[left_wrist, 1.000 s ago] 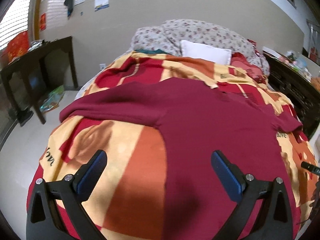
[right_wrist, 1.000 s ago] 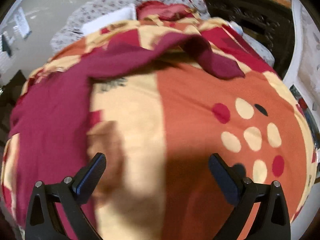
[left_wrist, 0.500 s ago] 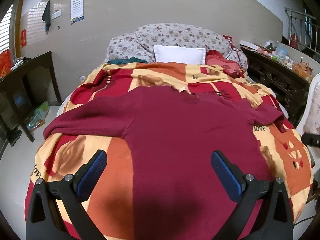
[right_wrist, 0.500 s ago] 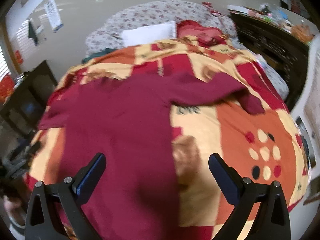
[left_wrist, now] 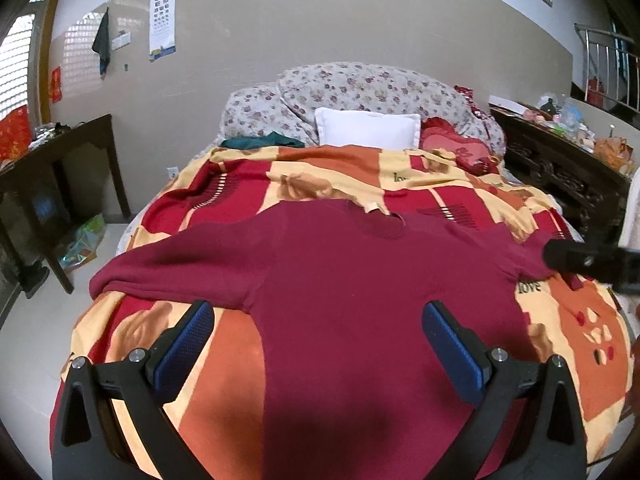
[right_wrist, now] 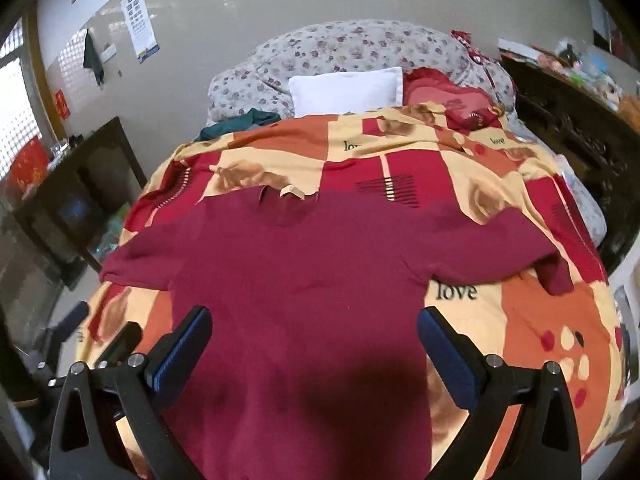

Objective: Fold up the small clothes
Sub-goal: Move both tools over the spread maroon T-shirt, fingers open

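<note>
A dark red long-sleeved top [left_wrist: 360, 280] lies flat, back up, on the patterned bedspread [left_wrist: 224, 360], collar toward the pillows and sleeves spread left and right. It also shows in the right wrist view [right_wrist: 304, 280]. Its right sleeve end is folded over [right_wrist: 556, 276]. My left gripper [left_wrist: 316, 328] is open and empty above the top's lower body. My right gripper [right_wrist: 312, 336] is open and empty above the same area. The right gripper's black tip shows at the right edge of the left wrist view [left_wrist: 580, 260].
A white pillow [left_wrist: 368, 130] and a floral quilt [left_wrist: 360, 88] lie at the head of the bed. A dark wooden table [left_wrist: 60, 148] stands left of the bed. A dark carved cabinet [left_wrist: 560, 168] with clutter stands to the right. A green cloth [right_wrist: 240, 122] lies near the pillows.
Both grippers have pulled back and swung toward the middle of the bed, so the whole top is in both views. Both stayed open. The top has not moved.
</note>
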`<state>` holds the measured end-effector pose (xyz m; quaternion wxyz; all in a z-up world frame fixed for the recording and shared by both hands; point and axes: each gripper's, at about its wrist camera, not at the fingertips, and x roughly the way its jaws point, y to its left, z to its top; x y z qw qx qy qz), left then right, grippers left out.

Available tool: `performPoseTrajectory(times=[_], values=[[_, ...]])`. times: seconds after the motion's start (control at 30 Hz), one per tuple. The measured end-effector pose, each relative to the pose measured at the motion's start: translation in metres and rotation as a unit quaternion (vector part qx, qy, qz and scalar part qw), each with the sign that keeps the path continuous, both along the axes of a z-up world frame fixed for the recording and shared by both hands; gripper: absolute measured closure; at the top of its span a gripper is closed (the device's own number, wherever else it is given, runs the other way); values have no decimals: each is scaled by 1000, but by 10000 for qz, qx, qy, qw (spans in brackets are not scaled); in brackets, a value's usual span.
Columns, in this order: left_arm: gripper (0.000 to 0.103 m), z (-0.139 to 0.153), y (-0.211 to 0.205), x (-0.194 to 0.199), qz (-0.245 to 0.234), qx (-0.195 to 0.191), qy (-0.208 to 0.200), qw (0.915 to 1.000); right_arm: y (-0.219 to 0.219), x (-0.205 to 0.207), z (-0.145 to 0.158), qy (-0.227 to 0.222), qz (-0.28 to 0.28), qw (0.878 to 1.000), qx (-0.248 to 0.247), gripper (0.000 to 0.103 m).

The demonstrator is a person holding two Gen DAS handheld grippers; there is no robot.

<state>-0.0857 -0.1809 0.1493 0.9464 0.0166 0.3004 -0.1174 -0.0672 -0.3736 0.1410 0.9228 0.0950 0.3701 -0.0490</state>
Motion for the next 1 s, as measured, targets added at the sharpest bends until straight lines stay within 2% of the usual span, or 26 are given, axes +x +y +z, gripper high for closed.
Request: performPoseTrajectory(times=[0.13,0.27,0.4,0.67,1.0], values=[[0,-7,2,9,66,-1,72,10000,7,5,-14,-304,-63,9995,-66,0],[0,-14,4,18,126,15,104,9999,13,17,-30,-234,-126,9991,-318,0],[0,-20,6,29,179,35,177,9997,19,20,-39,-379,-226,9971,-619,0],[0,-33,13,45,322,132,249,9991,20,47,-65,-92,-97,9993,-340,0],[0,-49,18,62,351,144,446,9983,30,64,-80,7,-239,9986,-482,0]])
